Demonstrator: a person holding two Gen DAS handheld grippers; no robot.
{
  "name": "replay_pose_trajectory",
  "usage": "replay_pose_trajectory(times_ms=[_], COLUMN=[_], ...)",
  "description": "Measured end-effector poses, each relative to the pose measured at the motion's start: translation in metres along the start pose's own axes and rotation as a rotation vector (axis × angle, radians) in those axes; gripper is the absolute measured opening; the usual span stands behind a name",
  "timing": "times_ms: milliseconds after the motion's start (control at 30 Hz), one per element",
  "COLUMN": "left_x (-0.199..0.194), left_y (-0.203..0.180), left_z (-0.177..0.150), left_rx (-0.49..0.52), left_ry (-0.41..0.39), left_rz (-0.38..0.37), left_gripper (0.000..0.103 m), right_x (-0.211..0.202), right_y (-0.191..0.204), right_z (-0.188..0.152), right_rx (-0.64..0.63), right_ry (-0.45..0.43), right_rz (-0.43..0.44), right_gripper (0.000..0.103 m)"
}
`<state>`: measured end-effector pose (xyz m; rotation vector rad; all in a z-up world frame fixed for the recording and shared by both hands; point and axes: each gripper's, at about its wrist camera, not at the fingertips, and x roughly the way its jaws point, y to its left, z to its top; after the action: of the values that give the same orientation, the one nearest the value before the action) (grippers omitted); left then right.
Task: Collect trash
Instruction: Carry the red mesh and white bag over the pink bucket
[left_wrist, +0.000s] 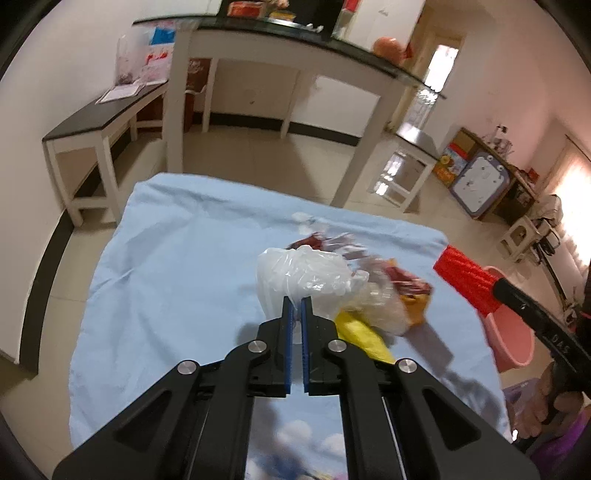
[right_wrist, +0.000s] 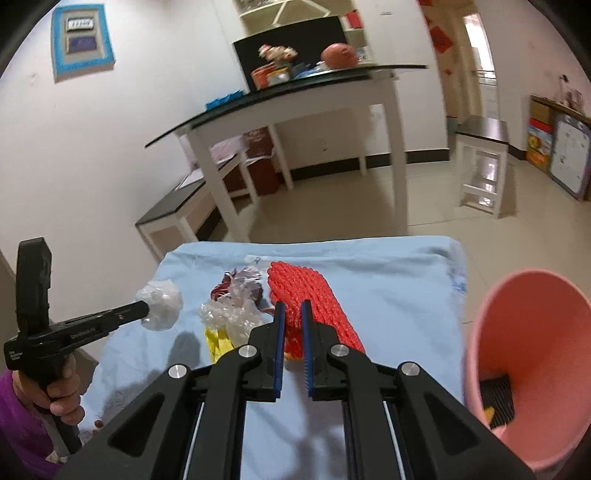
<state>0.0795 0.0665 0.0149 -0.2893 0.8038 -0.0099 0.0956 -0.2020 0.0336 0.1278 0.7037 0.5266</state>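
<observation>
Left gripper (left_wrist: 296, 306) nearly closed, pinching crumpled clear plastic bag (left_wrist: 303, 277) above light blue cloth (left_wrist: 166, 277): very light, soft, slippery; best held by bunched folds. Right gripper (right_wrist: 291, 314) narrowly clamped on red knobbly foam mesh (right_wrist: 306, 291); springy, light. Pink plastic bucket (right_wrist: 532, 332) further right.

Your work surface is a table draped in a light blue cloth (right_wrist: 388, 280), wrinkled. On it, toward the far middle: a clear wrapper (right_wrist: 255, 260), a dark red and white crumpled wrapper (right_wrist: 236, 286), a crinkled clear plastic bag (right_wrist: 231, 319) and a yellow scrap (right_wrist: 218, 341) nearest you, clustered together.
</observation>
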Motion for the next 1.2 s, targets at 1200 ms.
replay_pose_trajectory(times_ms=[1200], left_x=[0.06], left_y=[-0.292], left_z=[-0.051], left_rx=[0.428], left_ry=[0.124], left_rz=[-0.372], left_gripper=[0.003], right_x=[-0.148], right_y=[-0.195], right_z=[-0.071], right_rx=[0.414], right_ry=[-0.176], right_rz=[-0.322], right_gripper=[0.009])
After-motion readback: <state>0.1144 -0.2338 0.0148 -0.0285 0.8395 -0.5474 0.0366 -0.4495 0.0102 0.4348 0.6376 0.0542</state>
